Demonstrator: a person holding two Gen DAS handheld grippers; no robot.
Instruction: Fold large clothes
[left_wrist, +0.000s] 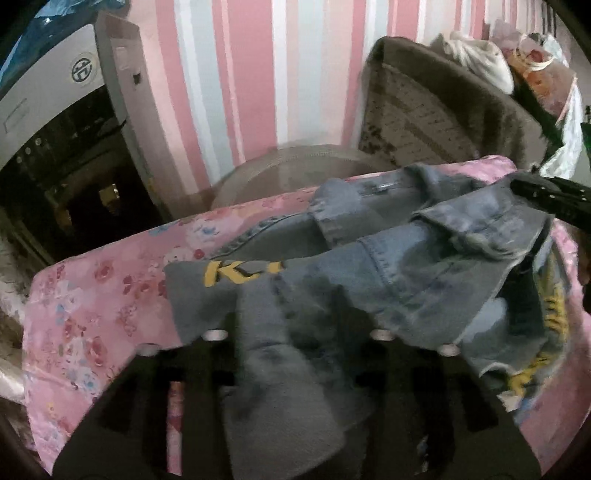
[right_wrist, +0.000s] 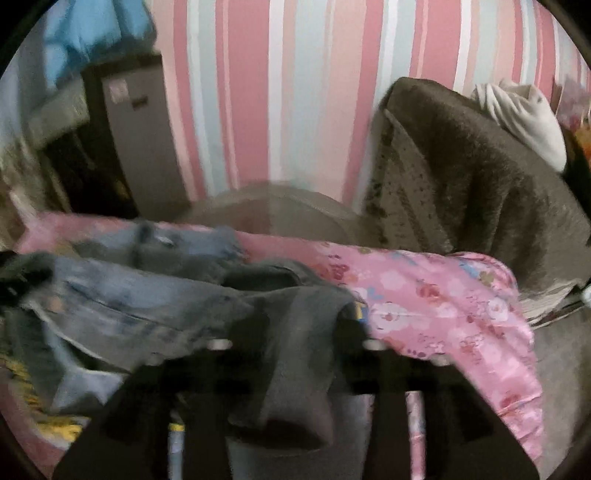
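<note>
A blue denim jacket (left_wrist: 406, 254) with yellow lettering lies crumpled on a pink floral cloth (left_wrist: 96, 295) that covers the work surface. My left gripper (left_wrist: 299, 325) is shut on a fold of the jacket's denim, which drapes down between its fingers. My right gripper (right_wrist: 299, 332) is shut on another dark grey-blue fold of the same jacket (right_wrist: 122, 295). The right gripper also shows as a black shape at the right edge of the left wrist view (left_wrist: 550, 195). The jacket's collar and a metal button (left_wrist: 382, 188) face the far side.
A pink, white and blue striped wall (left_wrist: 236, 74) stands behind. A brown fuzzy blanket (left_wrist: 443, 110) over a chair is at the back right, with white cloth (left_wrist: 476, 59) on top. A white and dark cabinet (left_wrist: 55, 129) is at the left. A round woven basket (left_wrist: 295, 166) sits behind the surface.
</note>
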